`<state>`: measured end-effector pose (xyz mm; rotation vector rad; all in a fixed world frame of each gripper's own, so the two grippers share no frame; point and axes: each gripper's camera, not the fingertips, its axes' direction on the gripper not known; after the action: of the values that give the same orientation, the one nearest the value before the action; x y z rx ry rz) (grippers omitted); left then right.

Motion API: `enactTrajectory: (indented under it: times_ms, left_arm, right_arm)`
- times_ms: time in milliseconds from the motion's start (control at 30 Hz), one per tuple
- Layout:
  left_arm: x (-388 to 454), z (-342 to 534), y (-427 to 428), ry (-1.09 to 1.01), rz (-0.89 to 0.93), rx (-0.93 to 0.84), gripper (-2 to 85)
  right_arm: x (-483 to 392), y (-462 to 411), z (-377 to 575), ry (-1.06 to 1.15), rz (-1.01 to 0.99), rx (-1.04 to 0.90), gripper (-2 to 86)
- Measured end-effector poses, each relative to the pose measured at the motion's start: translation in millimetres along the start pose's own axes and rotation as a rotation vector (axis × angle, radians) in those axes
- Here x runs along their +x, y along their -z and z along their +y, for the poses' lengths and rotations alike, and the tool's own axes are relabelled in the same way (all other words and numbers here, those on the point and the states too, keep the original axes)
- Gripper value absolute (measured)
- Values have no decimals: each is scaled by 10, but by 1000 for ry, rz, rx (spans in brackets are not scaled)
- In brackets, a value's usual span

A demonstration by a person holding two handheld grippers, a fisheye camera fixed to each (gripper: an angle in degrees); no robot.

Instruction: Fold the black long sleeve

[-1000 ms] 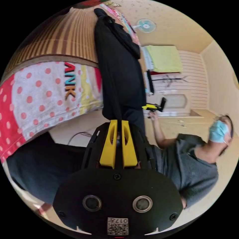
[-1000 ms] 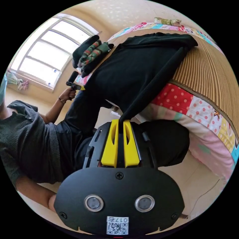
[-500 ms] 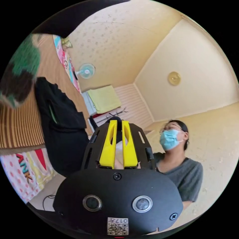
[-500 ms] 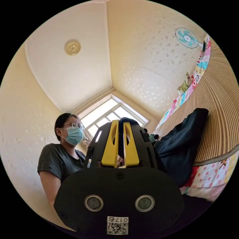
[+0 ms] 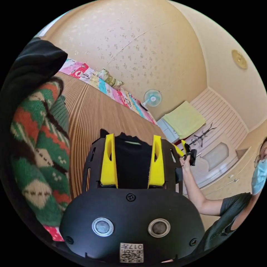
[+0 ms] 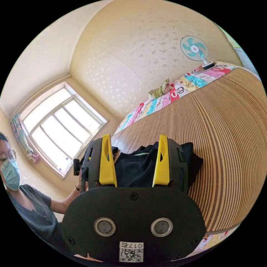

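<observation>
Black long sleeve (image 5: 130, 164) lies bunched on the bed's striped mat (image 5: 89, 116) in the left gripper view, between the left gripper's (image 5: 132, 161) released jaws. In the right gripper view, the right gripper (image 6: 134, 160) likewise gapes over it. Soft and limp, it looks best pinched at hem corners.

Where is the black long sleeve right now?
The black long sleeve lies bunched on the striped bamboo mat, seen in the right gripper view between that gripper's open jaws. In the left gripper view it lies beside the green patterned knit.
</observation>
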<state>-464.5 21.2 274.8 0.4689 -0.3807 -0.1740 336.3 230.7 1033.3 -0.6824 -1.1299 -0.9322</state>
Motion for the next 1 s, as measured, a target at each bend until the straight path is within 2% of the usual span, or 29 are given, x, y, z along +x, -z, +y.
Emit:
enactTrajectory:
  times_ms: [100, 200, 300, 433, 533, 567, 667, 733, 800, 833, 933, 1000]
  left_arm:
    - [83, 483, -217, 11, -106, -162, 199]
    - [37, 952, -400, 79, -156, -271, 188]
    - [-61, 1204, -434, 163, -111, -269, 128]
    - [-229, 1071, -636, 288, 101, -337, 62]
    - [108, 731, -534, 217, 124, -328, 52]
    - [217, 657, -515, 192, 116, -330, 52]
    - [800, 366, -516, 68, 106, -352, 52]
    - [1190, 231, -522, -12, 141, -340, 74]
    - [1440, 166, -385, -105, 144, -252, 119]
    - [1579, 160, -258, -168, 168, -182, 132]
    - [1773, 198, -31, -259, 213, -70, 126]
    - [1797, 206, -66, -267, 200, -88, 133]
  right_arm:
    - [-507, -404, 394, 134, 41, -205, 182]
    - [-852, -659, 837, 158, 64, -279, 175]
    - [-1251, -950, 1142, 245, 9, -358, 181]
    - [-1905, -1372, 1403, 439, 63, -438, 210]
    - [-2574, -1783, 1629, 721, 189, -549, 227]
    - [-2806, -1928, 1713, 813, 292, -547, 228]
    - [-3266, -2197, 1806, 960, 541, -440, 211]
    - [-3452, -2312, 1791, 1024, 613, -383, 149]
    - [-3465, -2384, 1605, 1008, 685, -364, 85]
    - [-3423, -2345, 1506, 968, 669, -361, 82]
    - [-2964, -1743, 930, 629, 511, -227, 77]
    - [-2336, -969, 654, 317, 429, -27, 77]
